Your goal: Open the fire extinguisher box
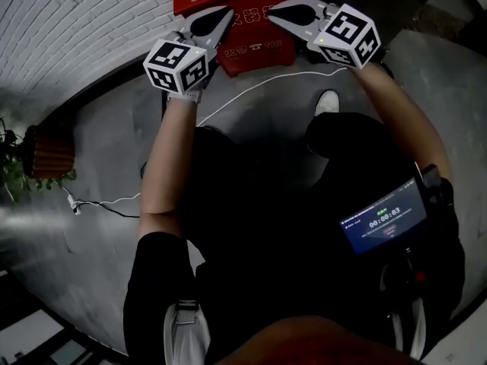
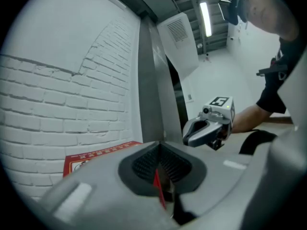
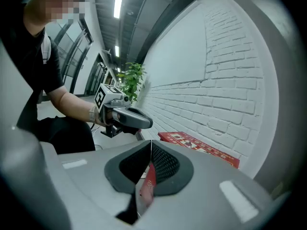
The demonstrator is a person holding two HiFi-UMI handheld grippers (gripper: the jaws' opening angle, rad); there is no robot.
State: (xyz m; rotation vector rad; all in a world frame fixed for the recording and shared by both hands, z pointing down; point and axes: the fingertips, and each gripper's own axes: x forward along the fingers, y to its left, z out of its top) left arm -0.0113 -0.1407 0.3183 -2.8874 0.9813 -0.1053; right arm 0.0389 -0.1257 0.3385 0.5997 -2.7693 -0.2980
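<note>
One box (image 1: pixel 255 50): red, on floor (image 1: pixel 99 135), against brick wall (image 1: pixel 68 21)
Left tongs (image 1: pixel 222 17): jaws together, empty, tips over box
Right tongs (image 1: pixel 275 11): jaws together, empty, tips over box, near left

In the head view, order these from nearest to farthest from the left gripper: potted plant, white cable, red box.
1. Red box, right at the tips of the left gripper.
2. White cable, on the floor beside it.
3. Potted plant, far left.
</note>
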